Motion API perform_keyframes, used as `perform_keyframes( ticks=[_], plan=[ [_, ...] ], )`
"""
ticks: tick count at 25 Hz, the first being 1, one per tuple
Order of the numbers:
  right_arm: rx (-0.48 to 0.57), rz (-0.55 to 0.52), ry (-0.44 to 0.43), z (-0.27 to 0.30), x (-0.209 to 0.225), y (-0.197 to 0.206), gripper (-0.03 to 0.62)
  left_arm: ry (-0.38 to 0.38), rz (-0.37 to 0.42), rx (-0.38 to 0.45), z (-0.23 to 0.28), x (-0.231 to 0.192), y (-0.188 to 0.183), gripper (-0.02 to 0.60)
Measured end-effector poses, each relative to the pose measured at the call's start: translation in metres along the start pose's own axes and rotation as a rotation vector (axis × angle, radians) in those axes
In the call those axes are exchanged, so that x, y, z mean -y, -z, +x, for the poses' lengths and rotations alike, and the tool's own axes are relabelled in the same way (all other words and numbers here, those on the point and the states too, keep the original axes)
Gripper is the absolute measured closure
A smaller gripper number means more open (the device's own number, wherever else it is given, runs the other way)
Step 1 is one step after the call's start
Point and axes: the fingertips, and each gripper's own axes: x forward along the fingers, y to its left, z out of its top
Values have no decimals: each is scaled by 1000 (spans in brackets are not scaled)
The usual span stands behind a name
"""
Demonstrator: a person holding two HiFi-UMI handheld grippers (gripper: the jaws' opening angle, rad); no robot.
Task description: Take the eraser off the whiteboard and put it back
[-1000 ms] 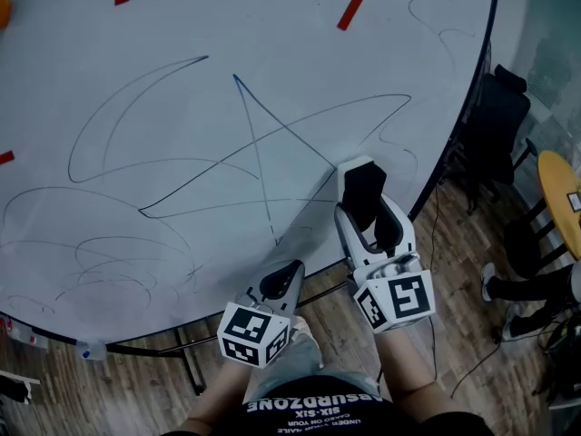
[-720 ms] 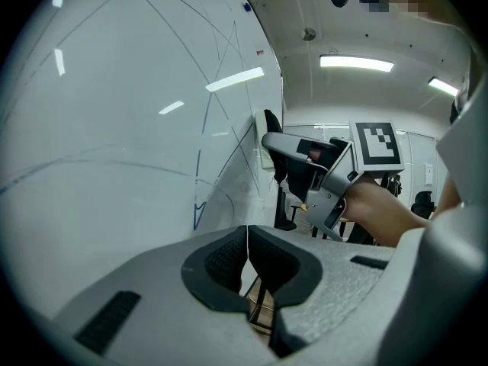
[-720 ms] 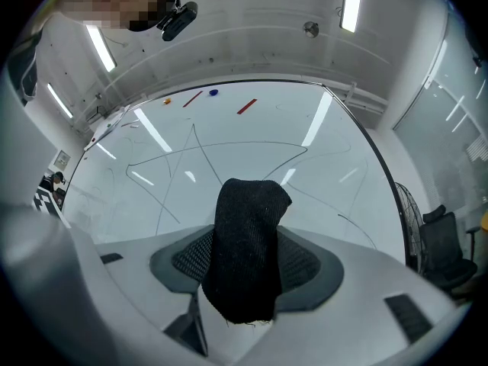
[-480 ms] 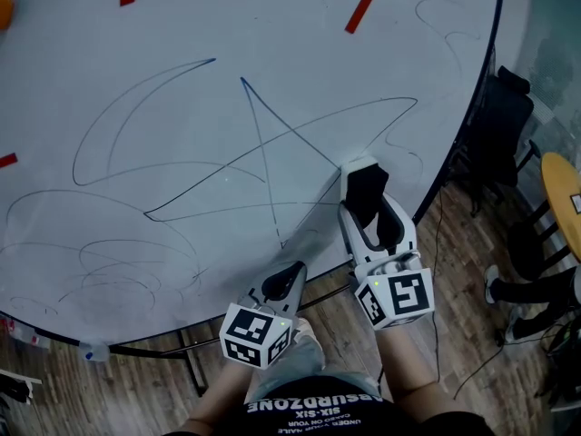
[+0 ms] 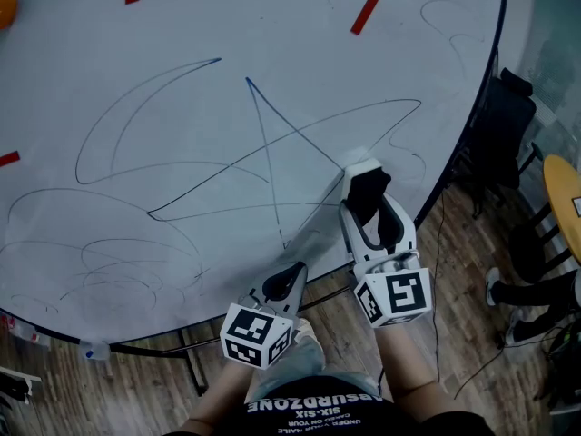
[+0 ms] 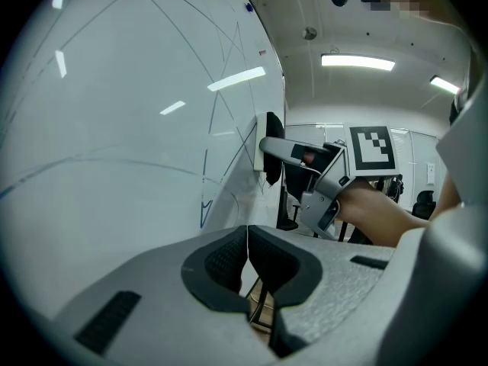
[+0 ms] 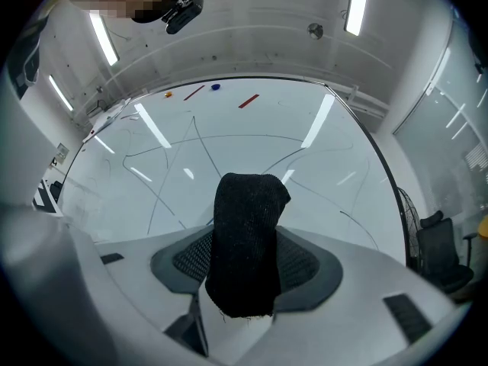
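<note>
Your blue-scribbled whiteboard [image 5: 182, 25] stands over a wooden floor [image 5: 454, 271], near a black chair [image 5: 495, 121]. Your right gripper's [image 5: 366, 173] fingers, just tightening, clamp the eraser [image 7: 245, 242]. Your left gripper's [image 5: 289, 275] fingers are clenched, empty.

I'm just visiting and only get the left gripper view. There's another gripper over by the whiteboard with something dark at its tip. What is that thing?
Observer: A black eraser. The right gripper view shows the right gripper clamped on it, and its jaws have just been closing a little tighter.
Operator: And those lines on the board, do they make a picture?
Observer: In the head view they do: a rough blue star, with the eraser at its right side.
Operator: Anything else stuck up there?
Observer: The head view shows three red strips on the whiteboard, two near the top of the picture and one at its left edge.
</note>
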Motion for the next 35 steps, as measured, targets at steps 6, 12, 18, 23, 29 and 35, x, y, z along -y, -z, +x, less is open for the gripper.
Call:
perform_keyframes(
  ticks=[6,12,18,23,29,35],
  plan=[
    [-6,-11,-19,2,-2,1,362,0,1,-1,2,1,0,571],
    [-24,-17,-34,2,-2,3,361,6,4,-5,3,3,1,571],
    [-44,0,-46,-1,-2,7,340,10,6,-9,3,6,2,571],
    [-56,37,-40,-6,1,11,321,9,9,-8,-1,8,2,571],
    [-72,48,-26,-13,3,14,299,4,10,-8,-6,9,3,571],
    [-62,47,-19,-20,3,10,286,10,15,-1,-8,15,1,571]
  ],
)
